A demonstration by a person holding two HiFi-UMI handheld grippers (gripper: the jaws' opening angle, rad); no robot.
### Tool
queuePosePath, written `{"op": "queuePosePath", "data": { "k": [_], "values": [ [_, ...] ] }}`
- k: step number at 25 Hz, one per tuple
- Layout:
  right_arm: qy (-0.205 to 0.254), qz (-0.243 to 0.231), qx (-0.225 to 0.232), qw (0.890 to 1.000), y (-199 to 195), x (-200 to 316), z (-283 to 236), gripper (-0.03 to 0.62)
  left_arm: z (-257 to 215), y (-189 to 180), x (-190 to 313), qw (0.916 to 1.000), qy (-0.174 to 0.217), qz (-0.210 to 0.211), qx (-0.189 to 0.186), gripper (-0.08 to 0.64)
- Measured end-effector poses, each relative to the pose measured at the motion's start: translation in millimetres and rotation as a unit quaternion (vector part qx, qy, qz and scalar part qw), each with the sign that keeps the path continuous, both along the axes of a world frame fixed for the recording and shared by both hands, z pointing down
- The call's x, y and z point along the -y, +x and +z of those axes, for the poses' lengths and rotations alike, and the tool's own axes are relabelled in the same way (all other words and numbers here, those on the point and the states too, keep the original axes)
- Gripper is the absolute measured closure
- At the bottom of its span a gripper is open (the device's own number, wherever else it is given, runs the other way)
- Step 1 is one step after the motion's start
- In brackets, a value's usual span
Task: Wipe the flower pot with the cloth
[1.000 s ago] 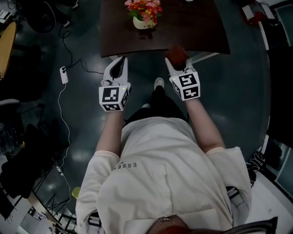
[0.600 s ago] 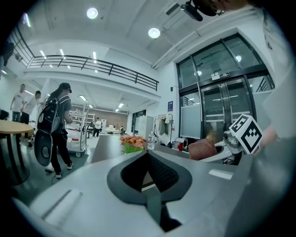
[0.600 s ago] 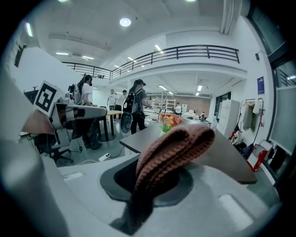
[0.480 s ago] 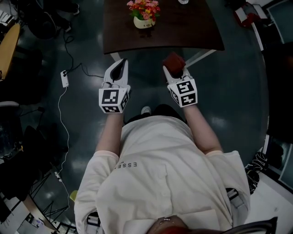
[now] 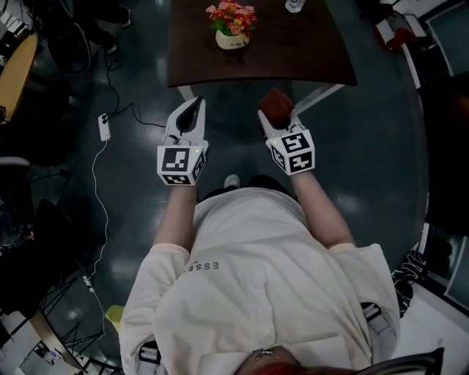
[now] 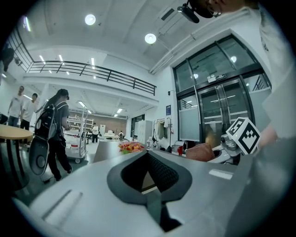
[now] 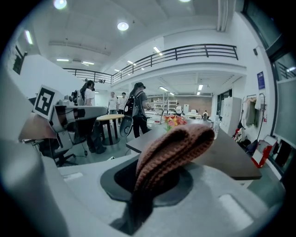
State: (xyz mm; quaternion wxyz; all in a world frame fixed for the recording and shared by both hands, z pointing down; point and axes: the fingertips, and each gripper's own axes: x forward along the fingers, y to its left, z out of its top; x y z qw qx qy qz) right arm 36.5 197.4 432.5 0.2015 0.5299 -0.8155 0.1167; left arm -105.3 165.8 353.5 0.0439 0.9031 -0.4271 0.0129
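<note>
A white flower pot [image 5: 231,39] with pink and red flowers [image 5: 233,15] stands on the dark brown table [image 5: 293,58], near its left side. My right gripper [image 5: 272,116] is shut on a brown knitted cloth [image 5: 276,105], just short of the table's near edge. In the right gripper view the cloth [image 7: 171,150] bulges up out of the jaws, with the flowers [image 7: 175,121] far beyond it. My left gripper [image 5: 192,108] is shut and empty, level with the right one and left of it. The flowers [image 6: 131,147] show small above its closed tips in the left gripper view.
A clear glass [image 5: 293,6] stands at the table's far edge. A white power strip [image 5: 102,124] with a cable lies on the dark floor at the left. A round wooden table [image 5: 15,66] is further left. People [image 6: 51,134] walk in the hall behind.
In the head view both grippers have shifted slightly back from the table; the cloth no longer overlaps its near edge. Both grippers stay shut.
</note>
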Motion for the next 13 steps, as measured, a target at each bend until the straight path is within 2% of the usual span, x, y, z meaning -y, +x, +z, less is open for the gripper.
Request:
{"op": "queuePosePath", "data": {
  "k": [13],
  "values": [
    [-0.002,-0.012,-0.009,1.000,4.9,-5.3,-0.7,0.546,-5.7,8.8,-4.4,0.9999,0.011,0.002,0.005,0.548]
  ]
}}
